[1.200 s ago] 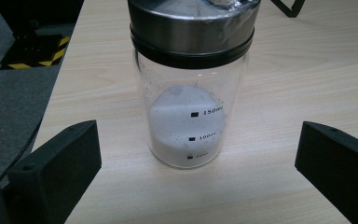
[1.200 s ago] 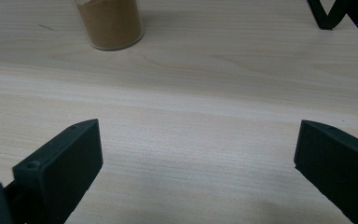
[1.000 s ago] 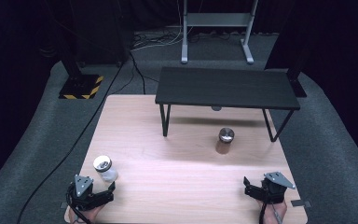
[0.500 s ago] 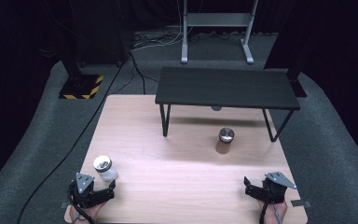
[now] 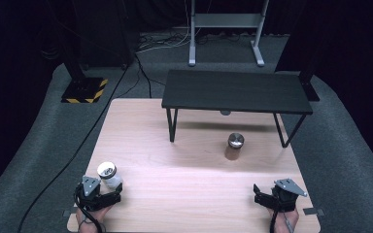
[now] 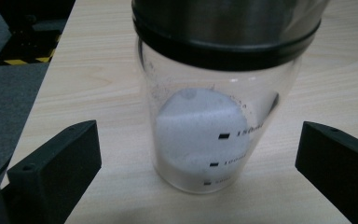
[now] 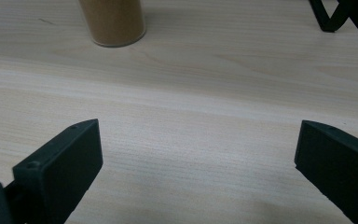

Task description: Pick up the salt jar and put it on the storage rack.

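A clear shaker jar [image 5: 109, 175] with a steel lid and white powder stands near the table's front left corner. In the left gripper view the same clear jar [image 6: 214, 116] stands close up, between my two wide-apart jaws without touching either. My left gripper [image 5: 103, 195] is open just behind it at the front edge. A second jar [image 5: 234, 146] with brown powder and a steel lid stands mid-right, in front of the black shelf. The brown jar [image 7: 112, 21] lies far ahead of my right gripper [image 5: 261, 194], which is open over bare wood.
A low black shelf [image 5: 235, 91] on thin legs spans the back of the wooden table [image 5: 184, 189]. One shelf leg [image 7: 328, 18] appears at the upper right of the right gripper view. Cables and a stand base [image 5: 83, 90] lie on the floor beyond.
None of the grippers or jars has visibly moved over the last second.
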